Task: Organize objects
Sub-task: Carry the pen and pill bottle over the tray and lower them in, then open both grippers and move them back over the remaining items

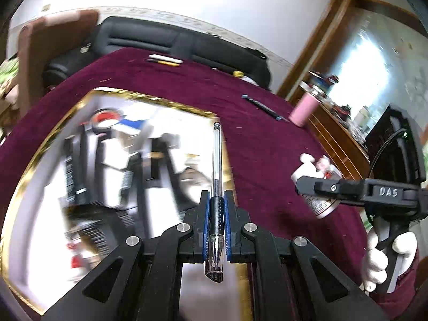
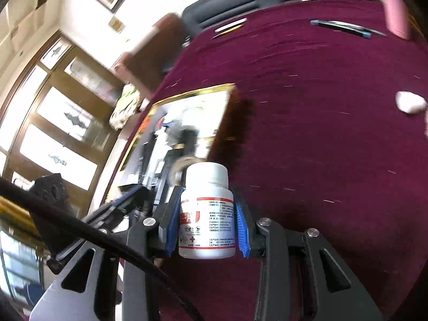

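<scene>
Low in each frame, the left tool (image 1: pixel 216 215) clamps a pen (image 1: pixel 216 187) and the right tool (image 2: pixel 207 223) a white bottle (image 2: pixel 207 214), likely bound for the gold-rimmed tray (image 1: pixel 16 195) at left on the desk (image 1: pixel 267 144).

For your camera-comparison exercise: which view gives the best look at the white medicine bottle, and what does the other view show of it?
The right wrist view: the white medicine bottle stands close and sharp between the right gripper's blue pads, cap and label visible. The left wrist view shows only part of it, far right, mostly hidden behind that gripper's black finger.
</scene>
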Tool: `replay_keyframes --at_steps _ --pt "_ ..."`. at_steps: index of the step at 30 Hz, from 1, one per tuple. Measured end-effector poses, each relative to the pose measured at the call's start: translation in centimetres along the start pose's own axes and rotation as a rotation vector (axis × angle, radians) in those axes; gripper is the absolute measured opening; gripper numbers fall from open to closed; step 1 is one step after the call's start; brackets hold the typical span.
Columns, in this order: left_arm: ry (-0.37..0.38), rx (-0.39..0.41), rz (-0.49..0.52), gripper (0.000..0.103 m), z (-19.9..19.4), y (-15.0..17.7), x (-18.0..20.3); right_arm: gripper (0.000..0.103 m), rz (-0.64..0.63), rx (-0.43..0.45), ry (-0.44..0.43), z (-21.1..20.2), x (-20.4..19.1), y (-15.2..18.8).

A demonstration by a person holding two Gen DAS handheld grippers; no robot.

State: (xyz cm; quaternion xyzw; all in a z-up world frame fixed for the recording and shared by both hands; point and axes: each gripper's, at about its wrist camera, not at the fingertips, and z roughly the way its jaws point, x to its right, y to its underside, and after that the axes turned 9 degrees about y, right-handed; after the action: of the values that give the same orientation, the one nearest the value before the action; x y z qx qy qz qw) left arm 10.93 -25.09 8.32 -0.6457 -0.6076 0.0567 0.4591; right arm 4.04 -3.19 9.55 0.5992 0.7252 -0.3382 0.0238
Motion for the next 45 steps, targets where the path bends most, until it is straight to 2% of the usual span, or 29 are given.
replay_keyframes --at_steps 7,14,17,25,28,31,33,36,38,41,43,45 --pt "-0.025 0.044 -0.051 0.007 -2.1 0.5 -3.9 0.034 -0.071 -0.091 -0.013 4.2 -4.7 1.1" --pt "0.001 0.024 -0.084 0.007 -1.5 1.0 -5.3 0.034 -0.150 -0.158 0.032 7.0 -7.7 3.6" --pt "0.019 0.013 -0.089 0.007 -1.3 1.2 -5.5 0.034 -0.184 -0.159 0.085 7.4 -8.4 4.4" --pt "0.045 -0.003 -0.104 0.007 -0.7 1.4 -5.1 0.036 -0.200 -0.114 0.110 5.8 -8.1 4.5" --pt "0.054 -0.006 -0.108 0.009 -0.8 1.3 -4.8 0.041 -0.191 -0.097 0.106 5.1 -7.7 4.5" --pt "0.051 0.009 -0.113 0.024 -1.3 1.1 -4.4 0.041 -0.174 -0.074 0.103 4.1 -7.2 4.5" --pt "0.054 0.034 -0.113 0.040 -1.9 0.9 -4.2 0.041 -0.169 -0.053 0.109 3.3 -6.9 4.5" --pt "0.064 0.078 -0.107 0.056 -3.0 0.5 -3.8 0.041 -0.178 0.005 0.166 2.1 -6.5 4.3" --pt "0.083 0.088 -0.117 0.058 -3.4 0.3 -3.7 0.041 -0.178 0.058 0.209 1.0 -6.0 4.2" --pt "0.140 0.084 -0.152 0.059 -3.3 -0.1 -3.3 0.041 -0.197 0.145 0.333 -0.9 -5.0 4.1" --pt "0.151 0.073 -0.146 0.059 -2.8 -0.2 -2.4 0.041 -0.211 0.192 0.426 -1.8 -4.2 4.1" --pt "0.162 0.055 -0.121 0.059 -2.2 -0.2 -1.2 0.041 -0.217 0.219 0.482 -2.6 -3.4 4.1"
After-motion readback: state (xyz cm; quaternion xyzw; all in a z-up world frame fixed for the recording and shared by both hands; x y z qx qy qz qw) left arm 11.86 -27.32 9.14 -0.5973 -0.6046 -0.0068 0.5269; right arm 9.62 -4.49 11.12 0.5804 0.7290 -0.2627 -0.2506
